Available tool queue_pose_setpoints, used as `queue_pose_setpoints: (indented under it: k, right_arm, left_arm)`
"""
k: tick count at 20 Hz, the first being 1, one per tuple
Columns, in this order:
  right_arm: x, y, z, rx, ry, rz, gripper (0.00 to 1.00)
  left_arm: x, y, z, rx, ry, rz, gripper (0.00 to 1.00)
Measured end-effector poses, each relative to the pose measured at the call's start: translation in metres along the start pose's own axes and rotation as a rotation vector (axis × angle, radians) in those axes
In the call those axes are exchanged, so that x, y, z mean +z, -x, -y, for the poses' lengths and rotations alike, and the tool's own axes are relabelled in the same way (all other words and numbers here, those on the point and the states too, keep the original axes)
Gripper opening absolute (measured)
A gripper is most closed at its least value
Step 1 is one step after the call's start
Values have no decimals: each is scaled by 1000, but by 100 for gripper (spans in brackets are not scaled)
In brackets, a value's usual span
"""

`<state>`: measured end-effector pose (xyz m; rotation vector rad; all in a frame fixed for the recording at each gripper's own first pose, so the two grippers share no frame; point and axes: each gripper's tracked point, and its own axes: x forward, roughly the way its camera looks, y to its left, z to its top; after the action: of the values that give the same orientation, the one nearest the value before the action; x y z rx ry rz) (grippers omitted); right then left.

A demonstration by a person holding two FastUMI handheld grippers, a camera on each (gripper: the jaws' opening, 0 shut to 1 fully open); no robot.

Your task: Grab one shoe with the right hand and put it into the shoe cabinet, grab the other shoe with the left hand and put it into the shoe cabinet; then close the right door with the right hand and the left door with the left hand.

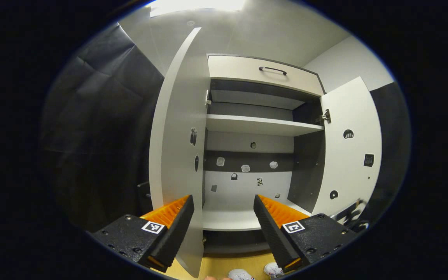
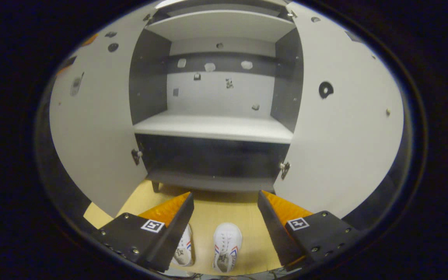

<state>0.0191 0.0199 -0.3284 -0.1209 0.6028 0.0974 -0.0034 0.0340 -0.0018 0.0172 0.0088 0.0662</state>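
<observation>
Two white canvas shoes (image 2: 227, 245) lie side by side on the wooden floor (image 2: 216, 210) before the open shoe cabinet (image 2: 212, 126); they look light and soft, best pinched at the collar or heel. Right gripper (image 2: 226, 217) and left gripper (image 1: 224, 221) hang spread, holding nothing. The left door (image 1: 175, 147) and right door (image 1: 350, 155) flank the approach.

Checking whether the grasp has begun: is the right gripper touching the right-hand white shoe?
Apart. In the right gripper view the right gripper hangs open above the floor, and the white shoe lies between its fingers with bare floor either side.
</observation>
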Motion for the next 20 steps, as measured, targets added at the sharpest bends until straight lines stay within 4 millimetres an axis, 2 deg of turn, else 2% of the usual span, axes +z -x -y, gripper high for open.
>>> queue_pose_setpoints:
  k: [2,3,5,6,7,9,11,12,13,16,17,18,20]
  right_arm:
    - [-47,-22,-4,9,-3,-113,87]
    - [-71,-31,-4,12,-6,-164,79]
    - [-112,-44,-7,27,-12,-257,78]
    - [-129,-46,-6,26,-14,-303,77]
    - [-146,-49,-8,36,-19,-341,66]
    - [-173,-53,-11,50,-20,-408,66]
    - [-190,-55,-15,65,-26,-456,66]
    - [-197,-57,-17,69,-26,-476,63]
    - [-204,-57,-19,73,-27,-494,66]
    - [-221,-61,-26,89,-32,-548,66]
    - [-226,-63,-28,92,-29,-564,63]
    - [-230,-65,-28,87,-20,-575,66]
    - [-234,-68,-23,75,-23,-591,46]
  left_arm:
    - [0,0,0,2,-2,-2,94]
    - [-1,0,0,3,-3,0,94]
    - [0,0,0,7,-1,2,93]
    - [0,-1,0,8,0,2,93]
    - [-1,-1,0,9,0,2,94]
    - [-1,-2,0,10,-1,3,96]
    - [-1,-3,0,11,-2,5,96]
    - [0,-3,0,11,-2,5,96]
    - [-1,-4,0,11,-3,6,96]
    - [-1,-4,1,10,-6,5,94]
    - [-1,-4,1,10,-6,6,94]
    - [-1,-4,1,10,-7,7,94]
    - [-1,-4,1,9,-7,7,94]
